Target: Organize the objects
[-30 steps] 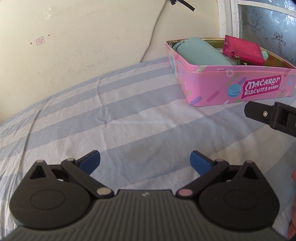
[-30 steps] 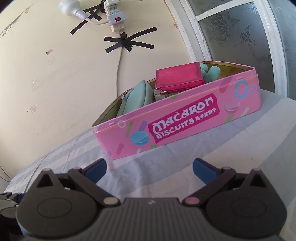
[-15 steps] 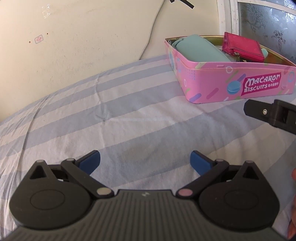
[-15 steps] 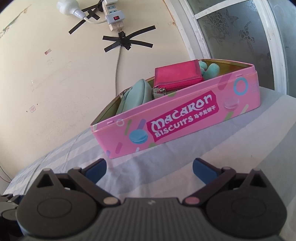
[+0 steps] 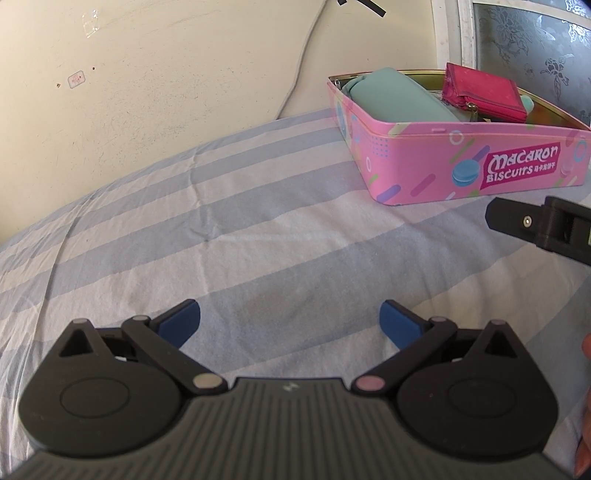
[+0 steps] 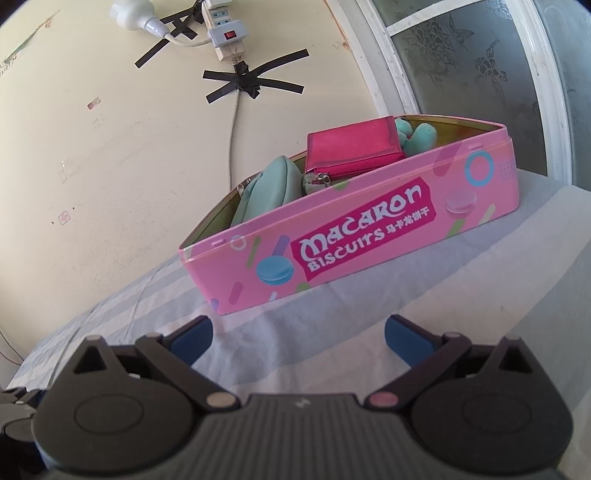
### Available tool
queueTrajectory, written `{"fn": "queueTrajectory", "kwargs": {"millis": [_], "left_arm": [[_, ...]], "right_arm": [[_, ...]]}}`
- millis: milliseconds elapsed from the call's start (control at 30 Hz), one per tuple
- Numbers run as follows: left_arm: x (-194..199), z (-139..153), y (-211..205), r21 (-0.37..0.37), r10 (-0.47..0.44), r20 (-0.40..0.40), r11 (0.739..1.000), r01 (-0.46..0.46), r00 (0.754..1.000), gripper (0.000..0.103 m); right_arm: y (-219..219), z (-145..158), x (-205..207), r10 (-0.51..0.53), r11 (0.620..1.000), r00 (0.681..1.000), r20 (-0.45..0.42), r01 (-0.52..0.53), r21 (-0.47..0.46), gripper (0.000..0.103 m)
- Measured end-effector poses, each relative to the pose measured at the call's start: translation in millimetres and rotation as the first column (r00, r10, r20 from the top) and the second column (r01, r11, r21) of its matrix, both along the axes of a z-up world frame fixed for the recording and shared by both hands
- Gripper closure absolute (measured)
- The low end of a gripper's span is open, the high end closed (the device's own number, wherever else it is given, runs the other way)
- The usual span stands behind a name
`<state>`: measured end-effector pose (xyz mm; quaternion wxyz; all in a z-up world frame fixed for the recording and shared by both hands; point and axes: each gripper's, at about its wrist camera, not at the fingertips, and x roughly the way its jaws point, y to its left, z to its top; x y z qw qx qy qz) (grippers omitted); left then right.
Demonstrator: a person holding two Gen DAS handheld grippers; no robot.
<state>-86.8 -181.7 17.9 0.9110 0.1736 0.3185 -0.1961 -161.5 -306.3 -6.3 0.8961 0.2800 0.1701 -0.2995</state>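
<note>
A pink "Macaron Biscuits" tin (image 5: 424, 162) (image 6: 369, 236) stands open on the striped bed sheet. Inside lie a teal pouch (image 5: 399, 96) (image 6: 266, 188), a magenta zip wallet (image 5: 484, 92) (image 6: 351, 147) and a teal soft item (image 6: 417, 134) at the far end. My left gripper (image 5: 290, 319) is open and empty, low over the sheet, well short and left of the tin. My right gripper (image 6: 298, 332) is open and empty, just in front of the tin's long side. Part of the right gripper's body (image 5: 539, 225) shows at the right edge of the left wrist view.
The blue-and-white striped sheet (image 5: 221, 229) covers the bed. A cream wall (image 6: 110, 147) stands behind, with a taped power strip (image 6: 225, 33) and a cable (image 6: 232, 140) running down to the bed. A frosted window (image 6: 480, 74) is at the right.
Both grippers have drawn back slightly from the tin, which now looks a little farther and higher in view. Jaws stayed open and empty.
</note>
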Motion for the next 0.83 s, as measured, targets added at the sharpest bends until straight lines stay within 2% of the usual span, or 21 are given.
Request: {"fn": "queueTrajectory", "kwargs": {"millis": [833], "left_arm": [[0.7, 2.9, 0.6, -0.019, -0.012, 0.009, 1.000, 0.012, 1.000, 0.000]], "right_arm": [[-0.4, -0.5, 1.7, 0.000, 1.000, 1.000, -0.003, 0.000, 0.001, 0.000]]}}
